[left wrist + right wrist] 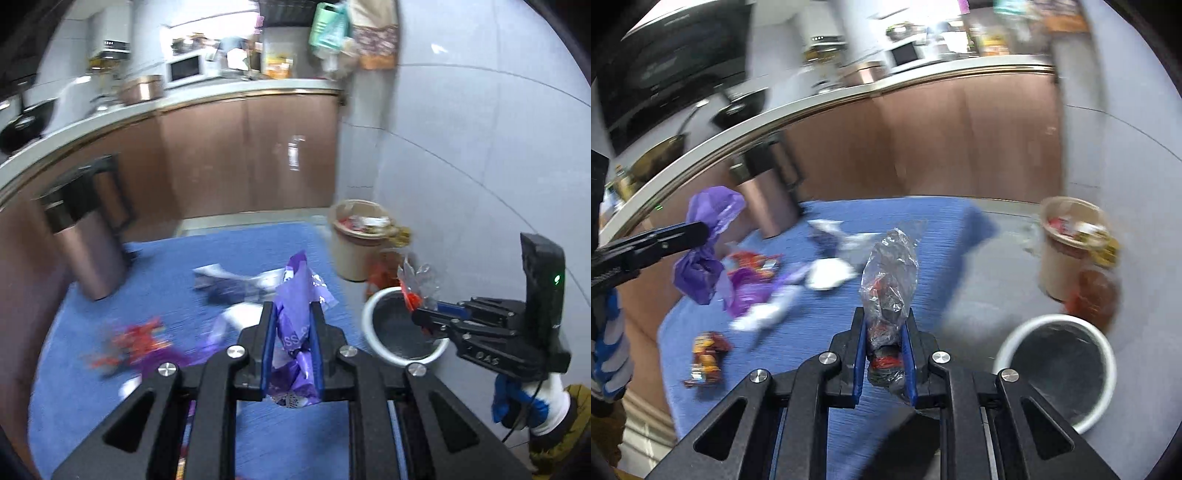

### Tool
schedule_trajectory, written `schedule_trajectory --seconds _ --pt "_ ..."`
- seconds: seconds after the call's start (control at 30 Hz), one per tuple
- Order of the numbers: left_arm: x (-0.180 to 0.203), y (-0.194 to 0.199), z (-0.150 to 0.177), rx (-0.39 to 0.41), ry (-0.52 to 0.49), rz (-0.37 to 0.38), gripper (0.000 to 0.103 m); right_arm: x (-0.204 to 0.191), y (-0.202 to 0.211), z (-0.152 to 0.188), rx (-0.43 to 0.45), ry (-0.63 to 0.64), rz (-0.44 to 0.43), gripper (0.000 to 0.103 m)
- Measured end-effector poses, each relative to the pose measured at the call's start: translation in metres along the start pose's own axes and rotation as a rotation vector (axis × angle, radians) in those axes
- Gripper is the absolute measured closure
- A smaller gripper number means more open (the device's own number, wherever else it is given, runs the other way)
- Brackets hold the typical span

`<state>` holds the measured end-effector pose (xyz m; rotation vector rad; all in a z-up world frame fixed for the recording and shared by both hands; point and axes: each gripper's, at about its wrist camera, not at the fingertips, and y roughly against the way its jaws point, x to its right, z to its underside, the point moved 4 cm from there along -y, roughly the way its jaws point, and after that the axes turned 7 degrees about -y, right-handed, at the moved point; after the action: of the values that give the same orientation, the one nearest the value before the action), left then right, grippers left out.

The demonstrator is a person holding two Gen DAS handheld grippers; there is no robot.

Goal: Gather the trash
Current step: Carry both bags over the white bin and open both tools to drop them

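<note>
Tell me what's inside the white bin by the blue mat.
The white bin holds a dark liner; no trash shows in the part visible. The right gripper, shut on a clear wrapper, hides its near-left rim in the right wrist view.

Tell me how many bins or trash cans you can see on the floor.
3: a white round bin with a dark liner nearest the grippers, a beige bin full of trash by the wall, and a copper pedal bin by the cabinets.
</note>
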<state>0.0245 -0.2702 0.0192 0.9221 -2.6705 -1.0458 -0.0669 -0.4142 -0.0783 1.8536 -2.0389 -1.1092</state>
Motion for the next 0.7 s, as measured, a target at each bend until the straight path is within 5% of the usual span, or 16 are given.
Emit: schedule_trajectory --seconds 0.23,0.5,0.6,0.7 --pt "0.092 -0.086 -0.055 -0.049 -0.054 0.13 0.086 0.094 0.009 0.002 0.025 -0.12 0.17 0.085" --pt "0.158 -0.179 -0.077 -0.122 -0.086 0.188 0.085 0.182 -0.017 0.012 -0.023 -0.219 0.294 0.084" --pt "0.169 -0.208 -0.077 -0.154 -0.066 0.211 0.071 0.204 -0.031 0.019 -0.053 -0.248 0.331 0.084" --pt "0.175 -0.227 -0.076 -0.164 -0.047 0.207 0.05 0.223 -0.041 0.025 -0.072 -0.282 0.363 0.065"
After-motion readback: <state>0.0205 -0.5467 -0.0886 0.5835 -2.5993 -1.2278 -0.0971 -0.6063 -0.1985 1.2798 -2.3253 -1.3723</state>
